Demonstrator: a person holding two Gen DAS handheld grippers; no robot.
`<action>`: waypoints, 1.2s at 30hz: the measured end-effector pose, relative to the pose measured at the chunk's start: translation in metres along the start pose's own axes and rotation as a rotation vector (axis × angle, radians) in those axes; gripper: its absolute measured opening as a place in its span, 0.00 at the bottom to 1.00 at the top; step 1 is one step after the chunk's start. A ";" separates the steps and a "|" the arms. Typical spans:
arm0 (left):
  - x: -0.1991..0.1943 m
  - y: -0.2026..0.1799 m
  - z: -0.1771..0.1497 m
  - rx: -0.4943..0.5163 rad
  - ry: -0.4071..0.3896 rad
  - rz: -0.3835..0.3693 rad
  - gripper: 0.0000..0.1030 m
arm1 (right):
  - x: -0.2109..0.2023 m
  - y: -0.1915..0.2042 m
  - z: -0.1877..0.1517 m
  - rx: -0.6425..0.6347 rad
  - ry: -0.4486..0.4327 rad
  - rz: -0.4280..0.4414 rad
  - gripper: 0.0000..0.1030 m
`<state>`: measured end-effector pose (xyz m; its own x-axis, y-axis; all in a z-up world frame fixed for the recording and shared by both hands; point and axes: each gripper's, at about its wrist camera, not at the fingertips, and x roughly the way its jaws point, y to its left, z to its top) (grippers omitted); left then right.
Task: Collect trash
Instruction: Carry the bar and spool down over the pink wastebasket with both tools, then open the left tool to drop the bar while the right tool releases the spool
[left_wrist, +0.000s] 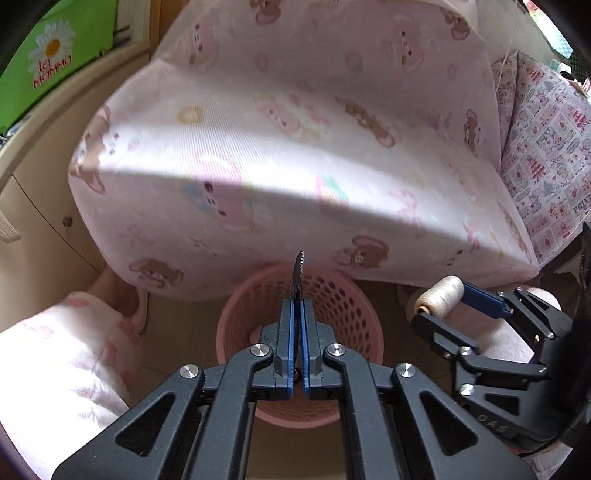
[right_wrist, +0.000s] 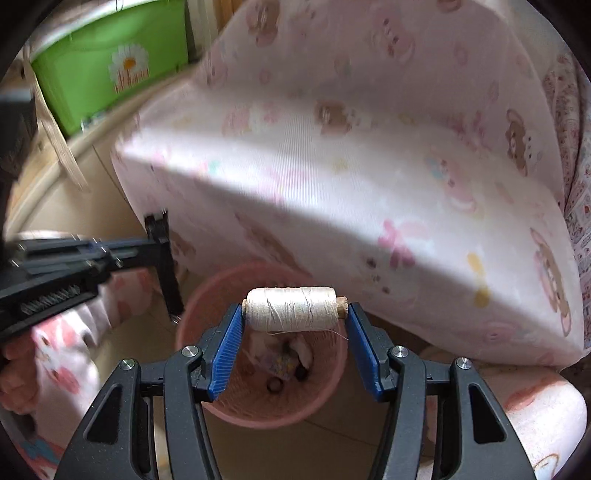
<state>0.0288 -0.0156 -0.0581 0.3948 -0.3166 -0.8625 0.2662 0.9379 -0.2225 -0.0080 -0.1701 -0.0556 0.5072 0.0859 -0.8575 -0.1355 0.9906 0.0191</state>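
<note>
Pink plastic, perforated all round, makes up the waste basket (left_wrist: 343, 306) on the floor against a mattress (left_wrist: 295, 147) in a pink bear-print cover. From the left wrist, the left claw (left_wrist: 297, 306) is clenched on a thin dark wrapper (left_wrist: 297, 275) standing edge-on above the basket, with the right claw (left_wrist: 443, 306) off to its right. From the right wrist, that claw's blue pads grip a spool of cream thread (right_wrist: 291, 309) by its ends above the basket's mouth, small scraps (right_wrist: 280, 360) lying inside.
</note>
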 end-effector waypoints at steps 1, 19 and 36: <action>0.004 -0.001 0.000 -0.001 0.022 0.000 0.03 | 0.007 0.002 -0.002 -0.015 0.029 -0.023 0.57; 0.093 0.014 -0.017 -0.176 0.409 0.055 0.03 | 0.061 0.003 -0.017 0.020 0.207 -0.007 0.57; 0.139 0.035 -0.026 -0.202 0.487 0.088 0.03 | 0.125 0.017 -0.033 0.006 0.424 0.000 0.57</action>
<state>0.0696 -0.0232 -0.1973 -0.0584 -0.1781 -0.9823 0.0572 0.9817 -0.1814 0.0250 -0.1457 -0.1798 0.1119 0.0361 -0.9931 -0.1302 0.9913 0.0214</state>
